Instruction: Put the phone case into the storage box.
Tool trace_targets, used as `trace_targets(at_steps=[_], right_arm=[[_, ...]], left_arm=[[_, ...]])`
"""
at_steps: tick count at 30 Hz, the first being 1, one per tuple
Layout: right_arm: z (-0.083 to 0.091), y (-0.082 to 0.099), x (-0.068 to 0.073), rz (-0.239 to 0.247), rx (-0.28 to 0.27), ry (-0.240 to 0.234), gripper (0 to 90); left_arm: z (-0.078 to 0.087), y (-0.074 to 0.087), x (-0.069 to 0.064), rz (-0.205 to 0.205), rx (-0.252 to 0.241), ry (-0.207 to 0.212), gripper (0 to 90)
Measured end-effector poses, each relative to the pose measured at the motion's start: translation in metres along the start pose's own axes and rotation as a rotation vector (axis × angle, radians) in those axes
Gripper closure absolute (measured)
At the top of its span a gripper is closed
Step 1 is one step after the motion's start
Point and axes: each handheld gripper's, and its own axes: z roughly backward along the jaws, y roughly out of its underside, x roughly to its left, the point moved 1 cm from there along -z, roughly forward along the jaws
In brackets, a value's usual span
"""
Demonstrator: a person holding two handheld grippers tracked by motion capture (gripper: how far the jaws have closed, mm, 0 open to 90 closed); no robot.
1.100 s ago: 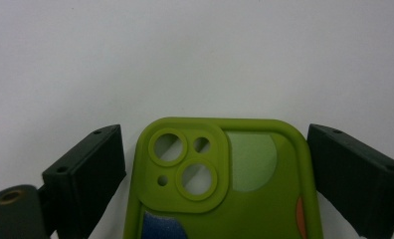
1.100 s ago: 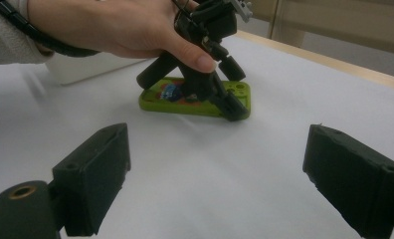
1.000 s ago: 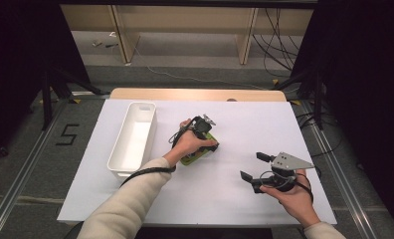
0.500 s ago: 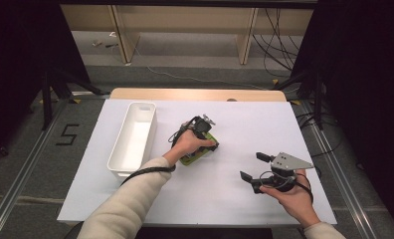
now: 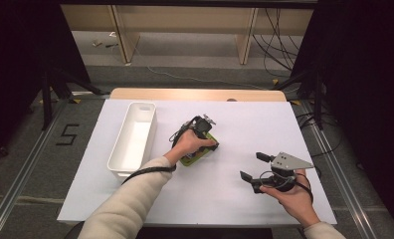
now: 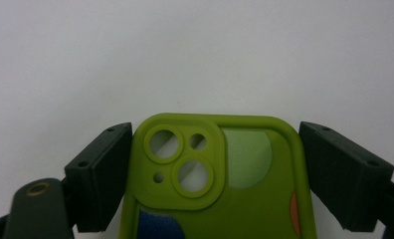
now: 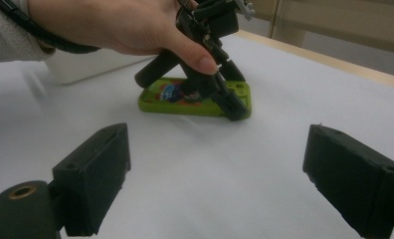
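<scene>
White sheeting covers the table (image 5: 215,199), which stands on a grey floor with dark curtains at both sides and wooden frames behind. On the left part of the sheet lies a long white bin (image 5: 133,139), its length running away from the person. Just to the right of the bin, near the middle of the table, a lime-green phone case (image 5: 200,155) lies flat on the sheet with its camera cut-outs at the far end.

In the high view the left gripper (image 5: 205,137) is tilted down onto that case, the person's left hand (image 5: 187,144) wrapped around its body and a black cable looping back along the cream sleeve. The left gripper view looks along its two black jaws: they have just been closing, and now each pad presses against one long side of the phone case (image 6: 220,184), at the end with the lens rings, so the case is pinched between them. The right gripper view shows the same grip from the side, the left gripper (image 7: 220,89) leaning over the case (image 7: 195,102), which rests on the table.

Well apart, toward the near right of the table, the right hand (image 5: 294,199) holds the right gripper (image 5: 252,167) above the sheet. Its jaws are spread wide with nothing between them, and they point toward the case
</scene>
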Motion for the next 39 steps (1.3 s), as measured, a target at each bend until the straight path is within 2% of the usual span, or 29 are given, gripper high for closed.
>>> trace_targets(at_steps=[10,25,29,33,39], right_arm=[[0.0,0.0,0.0,-0.001,-0.001,0.0,12.4],[0.001,0.0,0.0,-0.002,-0.008,0.001,12.4],[0.001,0.0,0.0,-0.001,-0.004,0.0,12.5],[0.0,0.0,0.0,-0.002,-0.009,-0.002,12.4],[0.001,0.0,0.0,-0.004,-0.008,0.0,12.5]], left_arm=[[0.001,0.0,-0.001,0.026,-0.012,-0.021,16.7],[0.027,-0.013,-0.007,0.072,-0.166,-0.048,16.7],[0.03,-0.013,-0.005,0.07,-0.179,-0.06,16.7],[0.034,-0.013,-0.004,0.086,-0.192,-0.071,16.7],[0.043,-0.016,-0.004,0.108,-0.239,-0.079,16.7]])
